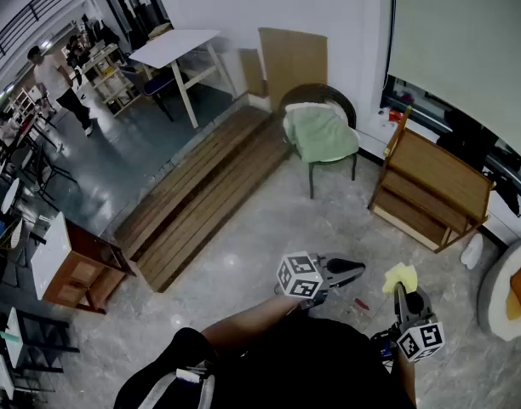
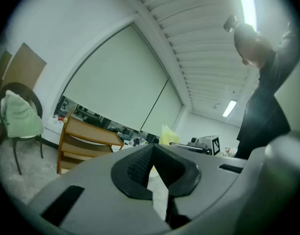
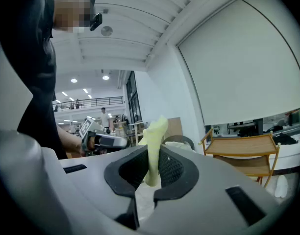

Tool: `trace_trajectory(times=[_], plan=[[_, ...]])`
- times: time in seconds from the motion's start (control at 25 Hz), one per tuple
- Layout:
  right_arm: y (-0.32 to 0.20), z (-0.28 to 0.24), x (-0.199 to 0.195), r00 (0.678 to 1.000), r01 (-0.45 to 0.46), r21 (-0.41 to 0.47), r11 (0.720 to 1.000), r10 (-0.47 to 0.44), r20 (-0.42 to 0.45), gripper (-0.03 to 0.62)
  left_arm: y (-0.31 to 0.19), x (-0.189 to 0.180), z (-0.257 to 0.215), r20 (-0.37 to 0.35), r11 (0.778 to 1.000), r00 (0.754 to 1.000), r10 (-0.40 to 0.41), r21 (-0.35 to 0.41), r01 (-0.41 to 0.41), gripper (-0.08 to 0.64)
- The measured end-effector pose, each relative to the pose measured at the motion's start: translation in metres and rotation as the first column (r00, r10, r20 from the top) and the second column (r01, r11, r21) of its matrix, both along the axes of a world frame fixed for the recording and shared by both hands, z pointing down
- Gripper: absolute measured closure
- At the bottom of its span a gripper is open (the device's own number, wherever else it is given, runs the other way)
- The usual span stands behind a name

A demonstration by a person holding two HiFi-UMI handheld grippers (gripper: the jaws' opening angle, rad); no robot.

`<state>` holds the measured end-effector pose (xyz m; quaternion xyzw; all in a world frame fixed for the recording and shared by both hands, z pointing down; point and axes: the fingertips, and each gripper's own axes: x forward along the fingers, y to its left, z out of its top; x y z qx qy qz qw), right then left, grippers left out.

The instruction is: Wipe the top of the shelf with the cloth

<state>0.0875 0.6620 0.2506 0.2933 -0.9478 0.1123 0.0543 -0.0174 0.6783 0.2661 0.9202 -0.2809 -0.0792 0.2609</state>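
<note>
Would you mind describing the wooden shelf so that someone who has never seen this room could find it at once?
Find the big pale roller blind; just below it stands the wooden shelf, to the right of the dark chair with the green cushion. It alone is an open, light-wood unit of stacked boards between slanted side posts.

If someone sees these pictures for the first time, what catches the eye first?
The yellow cloth, pinched in the right hand-held gripper low in the head view. Beyond it stands the wooden shelf, with a green-draped chair to its left.
</note>
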Motion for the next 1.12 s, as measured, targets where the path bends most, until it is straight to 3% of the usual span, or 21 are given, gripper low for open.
trace_trajectory(times=[0.16,0.24,0.4,0.6,0.72,0.84,1.12], plan=[[-0.01,0.009,-0.044,0.998,0.057,0.034,0.998,-0.058,0.012,0.551,0.002,-0.043,-0.005,0.073,0.995,0.994,-0.078,0.067,0.073,0.549],[-0.017,0.012,-0.046,0.996,0.085,0.05,0.995,-0.084,-0.006,0.551,-0.005,-0.046,-0.003,0.119,0.989,0.984,-0.128,0.088,0.118,0.549],[-0.041,-0.005,0.013,0.998,0.035,0.156,0.987,-0.027,-0.053,0.551,-0.023,-0.029,0.004,0.156,0.988,0.977,-0.144,0.085,0.131,0.548],[-0.026,-0.027,0.076,0.997,-0.054,0.193,0.98,0.063,-0.038,0.551,-0.025,-0.004,-0.014,0.177,0.985,0.975,-0.135,0.129,0.113,0.548],[-0.025,-0.011,0.096,0.994,-0.09,0.168,0.982,0.098,-0.039,0.551,-0.031,0.022,-0.011,0.13,0.988,0.984,-0.125,0.103,0.112,0.548],[-0.026,0.001,0.104,0.993,-0.118,0.12,0.986,0.117,0.016,0.551,-0.029,0.032,-0.006,0.077,0.992,0.99,-0.121,0.049,0.117,0.548],[-0.033,0.031,0.096,0.992,-0.119,0.04,0.992,0.118,0.032,0.551,-0.027,0.004,0.018,0.141,0.99,0.98,-0.137,-0.009,0.14,0.548]])
